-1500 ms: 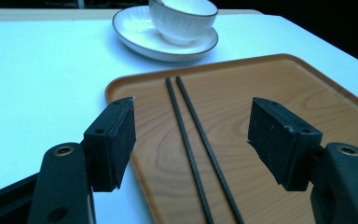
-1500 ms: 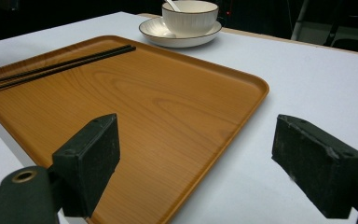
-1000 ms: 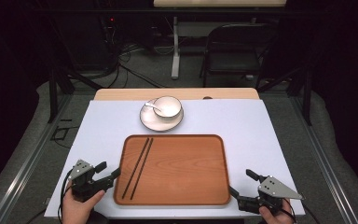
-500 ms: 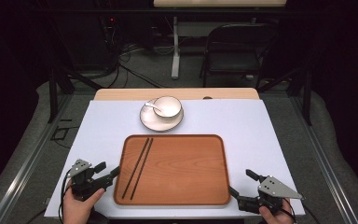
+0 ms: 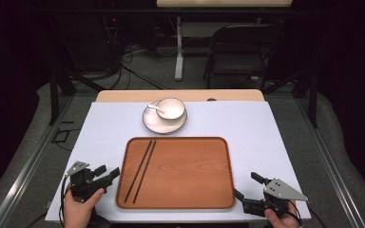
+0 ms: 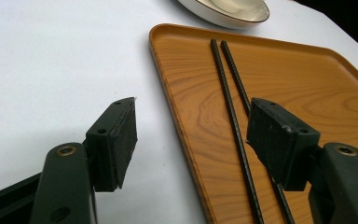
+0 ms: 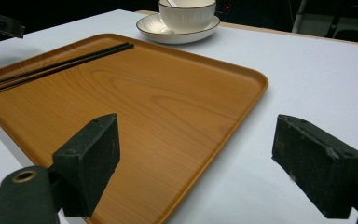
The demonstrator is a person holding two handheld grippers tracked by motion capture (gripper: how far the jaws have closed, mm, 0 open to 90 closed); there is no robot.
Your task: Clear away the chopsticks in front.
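The counter [image 5: 247, 128] carries a tray [image 5: 185, 173] at the middle of its near edge. A saucer [image 5: 164, 121] with a bowl [image 5: 171, 108] and spoon [image 5: 154, 108] sits near the far edge. Chopsticks [image 5: 142, 168] lie side by side along the tray's left part. The left gripper [image 5: 109, 174] stands by the near left corner, jaws wide apart astride the tray's left rim. The right gripper [image 5: 247, 187], near the near right corner, gapes empty beside the tray's right rim.
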